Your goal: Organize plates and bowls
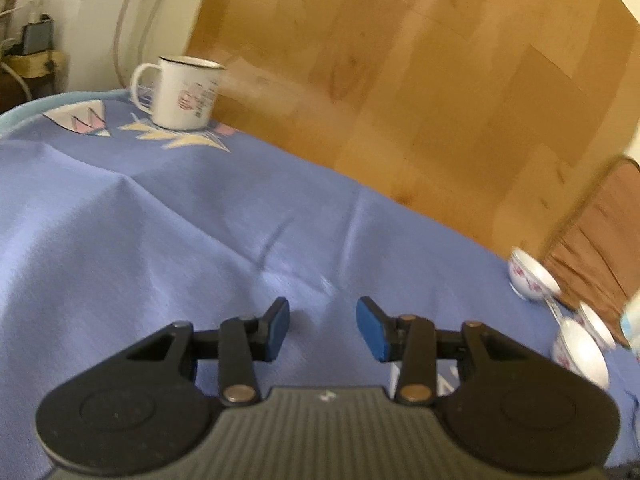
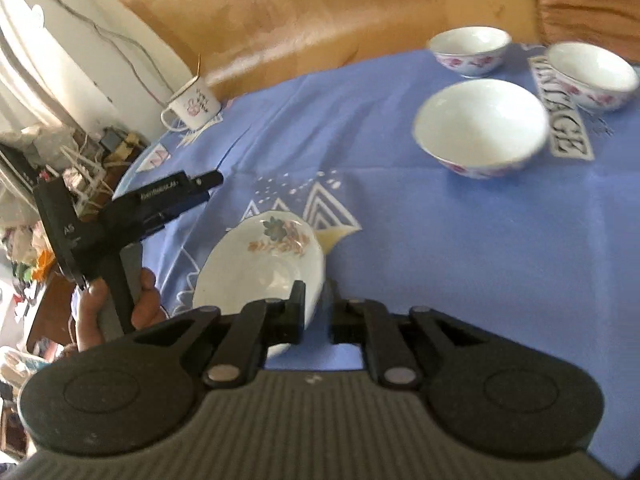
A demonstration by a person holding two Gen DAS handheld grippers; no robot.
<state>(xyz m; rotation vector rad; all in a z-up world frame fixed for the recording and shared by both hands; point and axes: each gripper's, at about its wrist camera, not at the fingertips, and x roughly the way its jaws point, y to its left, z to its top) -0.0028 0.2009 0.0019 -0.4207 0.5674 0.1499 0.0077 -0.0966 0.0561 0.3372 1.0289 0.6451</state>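
Two tools: right tool [image 2: 314, 312] clamps the plate [image 2: 260, 268] by its rim, tilted above the table [image 2: 440, 260]; left tool [image 1: 322, 328] gapes, empty. Three bowls [image 2: 482, 124] sit beyond. Risk: thin rim grip, plate could slip mid-carry.

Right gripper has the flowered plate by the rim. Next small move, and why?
Probably carry the plate toward a bare patch of tablecloth and lower it: right gripper pinches its rim, it hangs tilted, and three bowls fill the far side.
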